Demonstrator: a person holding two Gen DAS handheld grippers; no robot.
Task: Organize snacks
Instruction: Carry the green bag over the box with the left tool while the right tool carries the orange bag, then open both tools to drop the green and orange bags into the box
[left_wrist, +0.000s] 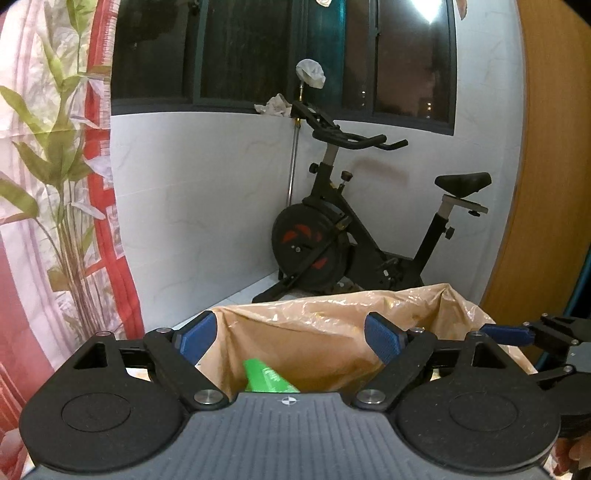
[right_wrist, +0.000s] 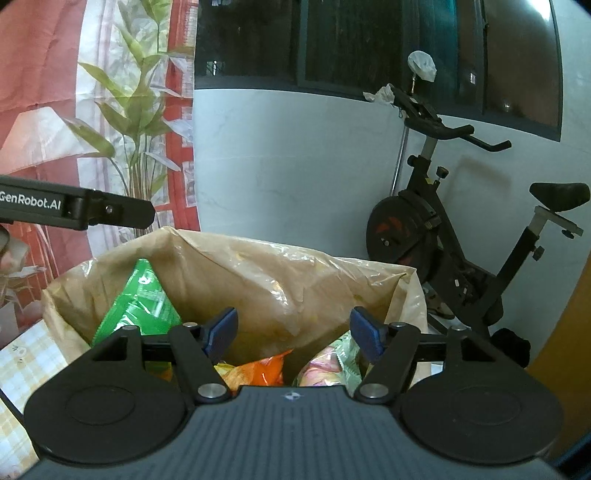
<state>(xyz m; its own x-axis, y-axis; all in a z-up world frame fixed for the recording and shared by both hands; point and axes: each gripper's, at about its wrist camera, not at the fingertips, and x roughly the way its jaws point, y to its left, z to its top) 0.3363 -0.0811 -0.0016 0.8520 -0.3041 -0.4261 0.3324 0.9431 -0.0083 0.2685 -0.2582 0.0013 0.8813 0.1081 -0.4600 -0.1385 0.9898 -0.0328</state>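
The right gripper (right_wrist: 293, 334), its blue-padded fingers (right_wrist: 221, 328) spread wide and holding nothing, hangs over the mouth of a crinkled tan plastic bag (right_wrist: 280, 273). Inside lie a green snack packet (right_wrist: 142, 306) against the left wall, an orange packet (right_wrist: 264, 369) and a pale pink-and-green packet (right_wrist: 327, 363) below. The black left gripper (right_wrist: 79, 208) reaches in from the left edge. A black exercise bike (right_wrist: 454, 236) stands by the white wall.

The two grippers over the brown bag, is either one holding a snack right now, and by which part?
Neither. The left gripper and right gripper are both open above the brown bag, with nothing between their fingers.
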